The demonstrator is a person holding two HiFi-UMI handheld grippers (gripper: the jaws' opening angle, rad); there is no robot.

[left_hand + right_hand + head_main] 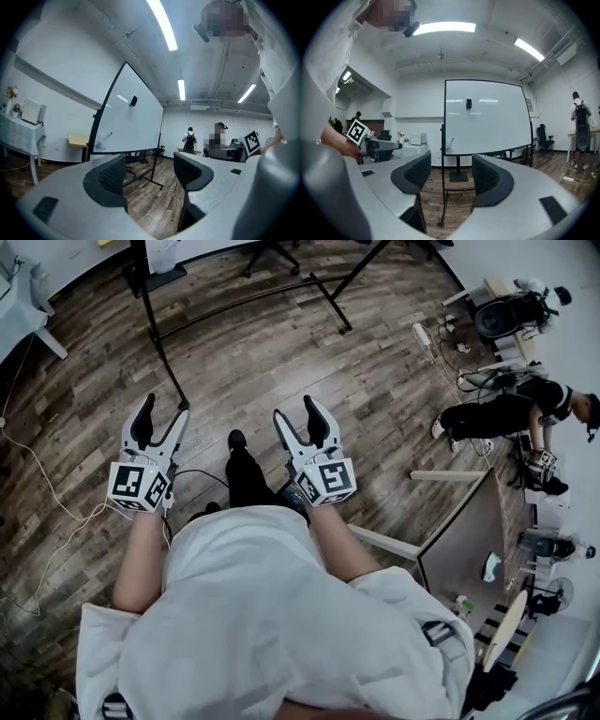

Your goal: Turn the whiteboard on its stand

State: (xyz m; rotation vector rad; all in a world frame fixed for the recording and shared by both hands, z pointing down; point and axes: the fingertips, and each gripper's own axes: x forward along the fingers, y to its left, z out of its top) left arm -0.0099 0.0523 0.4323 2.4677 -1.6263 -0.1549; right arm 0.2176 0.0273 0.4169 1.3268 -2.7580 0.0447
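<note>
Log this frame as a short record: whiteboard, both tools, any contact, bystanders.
whiteboard: on its stand, ahead of the person, untouched
dark item: stuck near the whiteboard's top centre
left tool: open, empty, held over the floor
right tool: open, empty, pointing at the whiteboard
floor: wood planks
bystander: bending over at the right
task: turn not yet begun

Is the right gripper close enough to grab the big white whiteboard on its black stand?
Probably not yet. The white whiteboard stands well ahead of the right gripper across the wooden floor; nothing blocks the way, and its fingers are open and empty.
</note>
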